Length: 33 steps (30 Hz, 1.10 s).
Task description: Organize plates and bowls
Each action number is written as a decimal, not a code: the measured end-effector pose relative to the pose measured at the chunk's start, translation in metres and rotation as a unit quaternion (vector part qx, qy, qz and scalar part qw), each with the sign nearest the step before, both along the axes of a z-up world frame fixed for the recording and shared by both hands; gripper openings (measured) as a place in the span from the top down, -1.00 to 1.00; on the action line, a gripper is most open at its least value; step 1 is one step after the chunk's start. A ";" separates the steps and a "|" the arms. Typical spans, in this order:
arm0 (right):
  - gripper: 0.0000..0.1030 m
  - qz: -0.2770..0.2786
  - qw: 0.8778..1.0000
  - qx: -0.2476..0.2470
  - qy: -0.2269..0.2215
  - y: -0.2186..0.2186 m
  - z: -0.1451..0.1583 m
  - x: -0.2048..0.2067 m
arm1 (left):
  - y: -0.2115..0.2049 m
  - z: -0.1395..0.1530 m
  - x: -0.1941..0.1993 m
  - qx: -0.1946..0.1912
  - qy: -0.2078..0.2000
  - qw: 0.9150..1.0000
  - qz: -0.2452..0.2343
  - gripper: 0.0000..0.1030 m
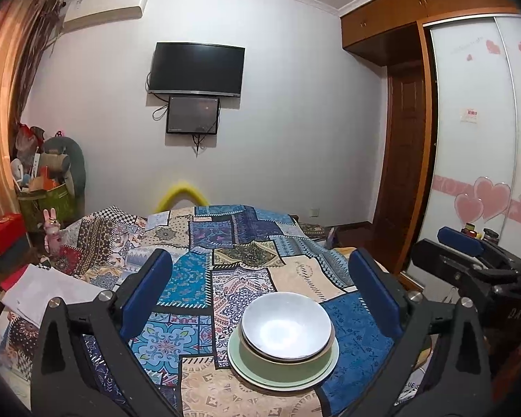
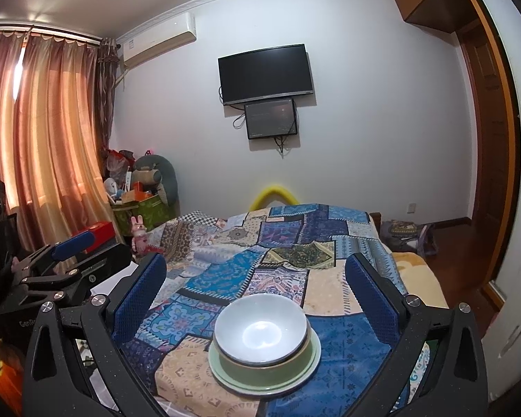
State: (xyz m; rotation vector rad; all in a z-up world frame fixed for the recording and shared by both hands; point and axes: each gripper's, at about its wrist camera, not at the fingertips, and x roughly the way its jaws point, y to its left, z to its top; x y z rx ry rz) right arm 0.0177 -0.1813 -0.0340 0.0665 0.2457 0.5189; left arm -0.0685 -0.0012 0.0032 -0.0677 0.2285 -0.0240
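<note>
Left wrist view shows us one tidy stack on the patchwork cloth [image 1: 198,274]: a white bowl [image 1: 286,326] nested in a green bowl [image 1: 278,365], both sitting on a pale green plate [image 1: 246,370]. Our left gripper [image 1: 260,299] has its fingers spread wide with nothing between the pads, and our right gripper [image 2: 255,299] is likewise spread and empty. We see no other loose dishes, so we judge the stacking essentially done.

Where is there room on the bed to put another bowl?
The patchwork cloth lies bare beyond the stacked bowls, toward the wall, and left of them. Crowded: the stack itself, and the corner bins by the curtain.
</note>
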 end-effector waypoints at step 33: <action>-0.99 -0.001 1.000 -0.005 0.006 -0.001 -0.001 0.000 | 0.003 -0.006 0.004 -0.005 0.005 1.000 -0.002 -1.00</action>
